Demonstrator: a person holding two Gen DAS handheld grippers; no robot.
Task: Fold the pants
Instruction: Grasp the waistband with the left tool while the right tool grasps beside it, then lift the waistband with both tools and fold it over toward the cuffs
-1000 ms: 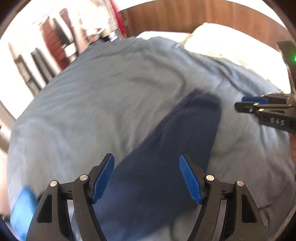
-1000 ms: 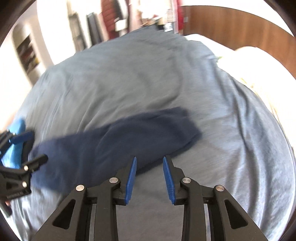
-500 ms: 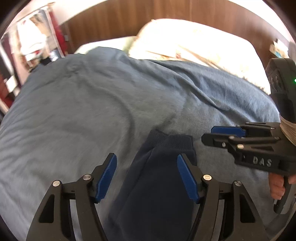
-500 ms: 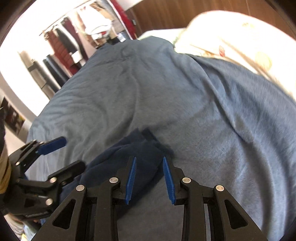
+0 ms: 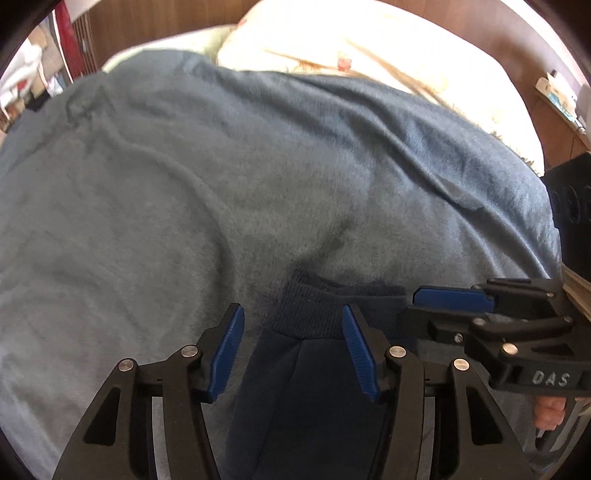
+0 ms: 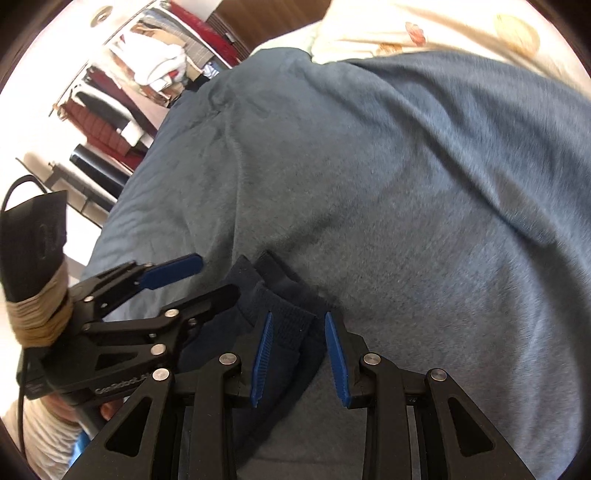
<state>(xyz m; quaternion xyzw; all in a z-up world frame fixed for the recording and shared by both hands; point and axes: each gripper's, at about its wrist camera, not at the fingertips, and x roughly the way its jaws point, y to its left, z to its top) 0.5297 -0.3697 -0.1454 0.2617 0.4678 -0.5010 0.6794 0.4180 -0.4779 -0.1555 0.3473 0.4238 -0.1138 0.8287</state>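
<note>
Dark navy pants (image 5: 306, 373) lie on a blue-grey blanket (image 5: 258, 184), their ribbed cuff end (image 5: 314, 312) pointing away from me. My left gripper (image 5: 293, 343) is open, its jaws astride the left side of the cuff. My right gripper (image 6: 298, 350) is open over the cuff's right corner (image 6: 291, 325). Each gripper shows in the other's view: the right one (image 5: 424, 306) beside the cuff's right edge, the left one (image 6: 207, 277) at the cuff's left.
A cream patterned pillow (image 5: 369, 48) and a wooden headboard (image 5: 166, 22) lie beyond the blanket. A rack of hanging clothes (image 6: 147, 81) stands to the far left of the bed.
Both grippers have moved along the pants to the cuff end and lowered close to it. The cuffs now lie between the jaws. Both stay open.
</note>
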